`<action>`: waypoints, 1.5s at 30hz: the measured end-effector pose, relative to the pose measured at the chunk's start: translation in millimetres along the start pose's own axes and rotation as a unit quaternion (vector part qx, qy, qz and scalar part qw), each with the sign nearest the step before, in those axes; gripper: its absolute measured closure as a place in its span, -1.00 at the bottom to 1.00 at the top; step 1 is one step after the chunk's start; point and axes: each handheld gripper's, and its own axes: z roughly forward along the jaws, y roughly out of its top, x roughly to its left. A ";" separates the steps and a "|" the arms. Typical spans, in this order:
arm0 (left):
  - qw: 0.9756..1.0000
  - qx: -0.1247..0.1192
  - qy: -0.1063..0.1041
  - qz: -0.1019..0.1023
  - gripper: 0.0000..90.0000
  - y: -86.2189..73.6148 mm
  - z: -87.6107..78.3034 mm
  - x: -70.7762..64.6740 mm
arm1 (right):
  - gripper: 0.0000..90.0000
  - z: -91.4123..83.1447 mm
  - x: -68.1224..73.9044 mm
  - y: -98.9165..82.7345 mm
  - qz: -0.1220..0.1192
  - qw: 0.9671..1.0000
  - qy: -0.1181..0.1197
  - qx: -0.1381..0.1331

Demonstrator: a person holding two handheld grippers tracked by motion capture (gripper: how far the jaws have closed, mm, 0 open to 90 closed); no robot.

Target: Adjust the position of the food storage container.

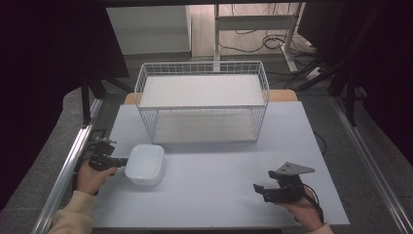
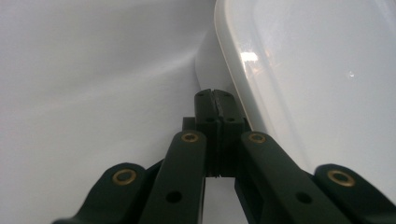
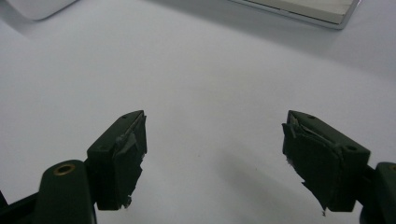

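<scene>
White table [image 1: 214, 165], wire basket [image 1: 202, 100] at back, cables [image 1: 253, 41] on floor

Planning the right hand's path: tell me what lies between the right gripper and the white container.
Nothing: in the high view, only bare table lies between the open right gripper and the white container.

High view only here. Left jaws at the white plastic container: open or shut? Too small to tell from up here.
Observer: Shut. In the left gripper view the left gripper has its pads pressed together, with nothing visible between them. The tips sit right against the rim of the white plastic container.
Operator: Right one?
Observer: The right gripper is wide open in its own view, with bare table between the jaws.
</scene>
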 end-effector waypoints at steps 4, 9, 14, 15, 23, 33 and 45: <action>1.000 0.001 -0.011 0.005 1.00 2.5 5.2 -10.1 | -0.52 -0.6 -0.8 0.3 0.000 1.000 0.000 -0.002; 1.000 -0.001 -0.020 0.009 1.00 3.6 10.3 -18.6 | -0.52 -0.6 0.1 0.4 0.000 1.000 0.000 -0.001; 0.999 0.002 -0.029 0.021 1.00 6.6 16.8 -29.6 | -0.52 -0.4 0.3 0.5 0.001 1.000 0.000 -0.001; 0.999 0.002 -0.029 0.021 1.00 6.6 16.8 -29.6 | -0.52 -0.4 0.3 0.5 0.001 1.000 0.000 -0.001; 0.999 0.010 -0.038 0.037 1.00 11.4 27.0 -48.6 | -0.52 -0.3 0.7 0.5 -0.001 1.000 0.002 -0.001; 0.997 0.021 -0.060 0.041 1.00 11.5 40.0 -66.2 | -0.52 -1.0 0.9 0.9 0.000 1.000 0.002 -0.001; 0.994 0.031 -0.079 0.071 1.00 10.9 46.5 -94.9 | -0.52 -0.5 1.1 0.8 0.000 1.000 0.001 -0.001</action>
